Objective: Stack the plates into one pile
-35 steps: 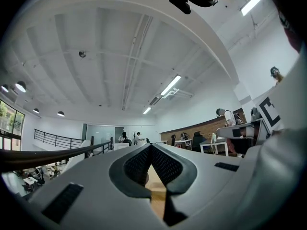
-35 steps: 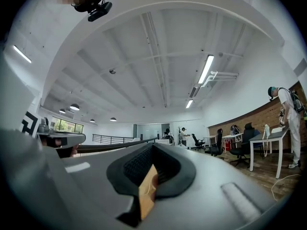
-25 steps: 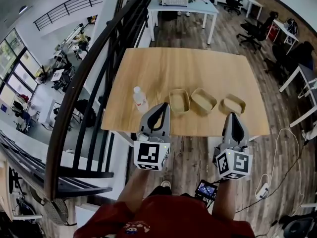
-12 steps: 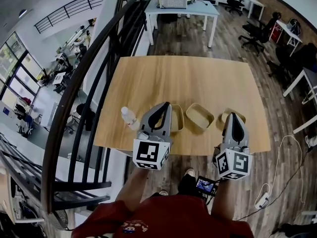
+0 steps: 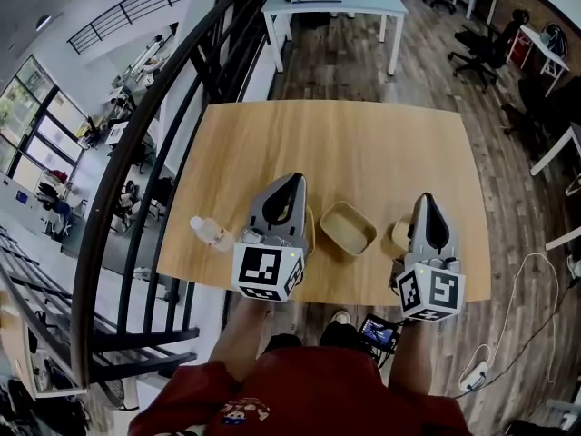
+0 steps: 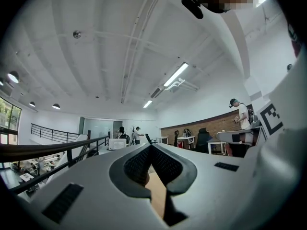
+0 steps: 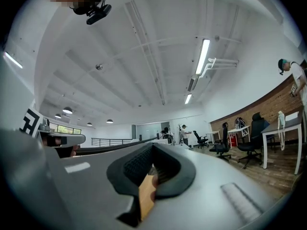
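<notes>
An open office surrounds the wooden desk [image 5: 363, 143] in the head view. Near its lower edge the middle plate [image 5: 349, 228] is seen whole. The left plate [image 5: 311, 228] and right plate [image 5: 400, 234] are half hidden behind the left tool [image 5: 290, 182] and right tool [image 5: 425, 200]. A bottle [image 5: 210, 233] lies lower left. In the left gripper view the jaws are shown clenched on nothing, and no plate is seen. The right gripper view shows the same. The jaws are best opened first, then one rim approached low.
</notes>
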A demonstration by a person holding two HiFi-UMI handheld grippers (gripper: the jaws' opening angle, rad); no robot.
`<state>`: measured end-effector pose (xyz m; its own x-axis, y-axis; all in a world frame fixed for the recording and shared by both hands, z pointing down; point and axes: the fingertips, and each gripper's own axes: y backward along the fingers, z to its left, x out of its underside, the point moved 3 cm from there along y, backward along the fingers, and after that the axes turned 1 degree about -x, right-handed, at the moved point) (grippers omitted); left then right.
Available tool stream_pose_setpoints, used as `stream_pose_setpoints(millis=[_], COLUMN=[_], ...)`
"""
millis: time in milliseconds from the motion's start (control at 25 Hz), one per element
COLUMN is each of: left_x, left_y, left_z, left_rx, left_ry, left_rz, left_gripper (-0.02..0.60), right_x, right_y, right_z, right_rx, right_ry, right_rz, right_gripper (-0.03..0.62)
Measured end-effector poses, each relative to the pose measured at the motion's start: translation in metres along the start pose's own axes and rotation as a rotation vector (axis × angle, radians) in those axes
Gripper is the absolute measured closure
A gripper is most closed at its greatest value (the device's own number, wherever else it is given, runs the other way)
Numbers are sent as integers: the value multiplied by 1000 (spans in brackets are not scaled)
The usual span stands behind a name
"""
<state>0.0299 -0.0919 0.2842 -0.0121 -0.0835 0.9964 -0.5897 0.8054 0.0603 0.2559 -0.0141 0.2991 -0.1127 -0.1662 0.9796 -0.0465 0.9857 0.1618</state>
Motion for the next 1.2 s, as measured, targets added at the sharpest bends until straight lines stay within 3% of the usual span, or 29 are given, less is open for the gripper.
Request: stream_pose_setpoints(millis=[560, 920, 1080, 1200], left_x=[12, 29, 38, 57], left_y=[-27, -24, -26, -36], left_z=[61, 92, 90, 81], left_rx=[-15, -37, 12, 81], left_ry=[33, 54, 71, 70], left_rz=[49, 95, 129, 217], left_gripper=[577, 577, 577, 575], right_x=[14, 30, 34, 44], right_y=[-70, -85, -86, -82], right_z=[44, 65, 67, 60], right_rx=[-53, -56, -53, -17], right_ry=[-7, -9, -8, -4], right_rz=[53, 91, 112, 152], right_gripper=[584, 585, 585, 583])
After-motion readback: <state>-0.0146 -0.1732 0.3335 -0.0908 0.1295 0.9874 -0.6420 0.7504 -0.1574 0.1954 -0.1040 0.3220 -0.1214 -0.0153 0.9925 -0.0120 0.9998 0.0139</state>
